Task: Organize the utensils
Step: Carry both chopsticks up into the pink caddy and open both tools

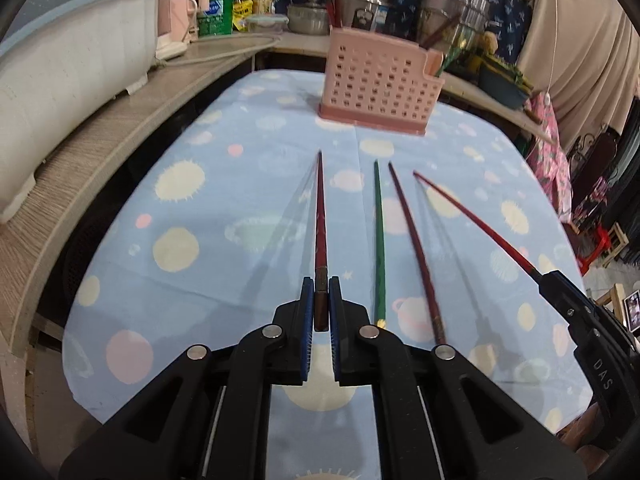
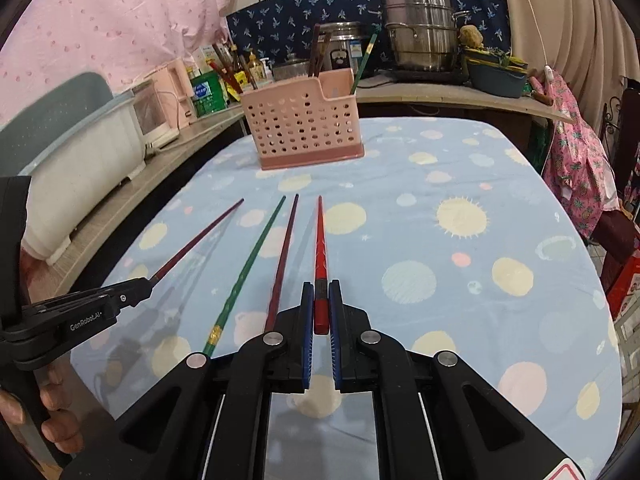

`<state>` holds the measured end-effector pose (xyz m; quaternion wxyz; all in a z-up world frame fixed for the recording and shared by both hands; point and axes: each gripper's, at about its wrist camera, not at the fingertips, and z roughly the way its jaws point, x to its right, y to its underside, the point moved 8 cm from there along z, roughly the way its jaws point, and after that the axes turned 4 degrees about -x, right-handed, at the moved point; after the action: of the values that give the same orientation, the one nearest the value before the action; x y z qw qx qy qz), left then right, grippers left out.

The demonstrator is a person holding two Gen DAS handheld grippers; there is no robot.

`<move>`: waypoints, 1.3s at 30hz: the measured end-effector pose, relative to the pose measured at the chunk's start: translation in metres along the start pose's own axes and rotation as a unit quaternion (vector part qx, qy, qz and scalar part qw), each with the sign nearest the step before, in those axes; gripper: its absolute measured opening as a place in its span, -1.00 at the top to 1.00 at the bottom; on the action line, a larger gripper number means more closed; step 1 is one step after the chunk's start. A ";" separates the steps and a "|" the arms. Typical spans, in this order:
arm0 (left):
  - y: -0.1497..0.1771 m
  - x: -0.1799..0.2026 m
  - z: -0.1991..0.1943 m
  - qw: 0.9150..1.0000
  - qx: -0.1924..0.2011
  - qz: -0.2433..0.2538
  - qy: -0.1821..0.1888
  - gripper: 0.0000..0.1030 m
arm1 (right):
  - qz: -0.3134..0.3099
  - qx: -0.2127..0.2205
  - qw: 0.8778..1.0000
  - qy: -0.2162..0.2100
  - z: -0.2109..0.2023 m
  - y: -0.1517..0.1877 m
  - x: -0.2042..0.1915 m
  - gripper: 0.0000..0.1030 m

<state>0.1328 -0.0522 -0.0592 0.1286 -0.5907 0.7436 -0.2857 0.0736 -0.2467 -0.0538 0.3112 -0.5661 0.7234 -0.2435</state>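
Left gripper (image 1: 321,300): its two blue-padded jaws are pressed onto the thick end of a dark red chopstick (image 1: 320,216). The stick runs straight ahead from the jaws, tip raised above the cloth, with shadows under it.

Right gripper (image 2: 321,304): its jaws are clamped onto the thick end of a bright red chopstick (image 2: 320,240), which points straight ahead, tip towards the holder.

Each gripper seen from the other: in the left view the right gripper (image 1: 542,278) enters from the right edge with the bright red chopstick (image 1: 472,220) angling forward and left. In the right view the left gripper (image 2: 148,280) enters from the left edge with the dark red chopstick (image 2: 196,238) angling forward and right.

Between the grippers: a green chopstick (image 1: 379,240) and a maroon chopstick (image 1: 416,252) lie side by side on the cloth, near each other, tips pointing ahead. In the right view they are the green chopstick (image 2: 248,268) and maroon chopstick (image 2: 282,260), just left of the right jaws.

Ahead of both grippers: a pink perforated utensil holder (image 1: 380,80) stands upright at the far end of the table, well beyond all the stick tips. In the right view the utensil holder (image 2: 304,120) has several chopsticks standing in it.

Under everything: a light blue tablecloth (image 1: 200,240) printed with pale planets and suns.

Behind the holder: a counter with steel pots (image 2: 420,32).
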 end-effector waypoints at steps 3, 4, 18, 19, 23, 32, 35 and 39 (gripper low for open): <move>-0.018 -0.001 -0.017 1.000 0.018 -0.009 0.006 0.86 | 0.006 0.022 1.000 -0.003 -0.014 -0.021 0.003 0.86; -0.024 -0.002 -0.023 1.000 0.024 -0.012 0.008 0.86 | 0.008 0.032 0.999 -0.004 -0.019 -0.030 0.005 0.86; -0.111 -0.011 -0.073 0.995 0.093 -0.029 0.017 0.86 | 0.040 0.116 0.992 -0.020 -0.060 -0.120 0.027 0.86; -0.118 -0.010 -0.075 0.995 0.096 -0.029 0.018 0.86 | 0.038 0.120 0.992 -0.019 -0.061 -0.126 0.027 0.86; -0.141 -0.007 -0.079 0.994 0.104 -0.028 0.020 0.86 | 0.037 0.129 0.991 -0.022 -0.064 -0.144 0.026 0.86; -0.210 0.019 -0.106 0.987 0.155 -0.011 0.031 0.86 | 0.050 0.178 0.981 -0.060 -0.079 -0.214 0.021 0.86; -0.242 0.027 -0.116 0.983 0.183 -0.011 0.032 0.86 | 0.051 0.207 0.974 -0.073 -0.085 -0.248 0.017 0.86; -0.284 0.035 -0.126 0.975 0.218 -0.017 0.038 0.86 | 0.053 0.233 0.967 -0.088 -0.083 -0.294 0.008 0.86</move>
<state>0.2853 -0.0908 0.2116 0.2214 -0.5500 0.6571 -0.4655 0.2083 -0.3256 0.2085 0.5095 -0.4575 0.6457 -0.3379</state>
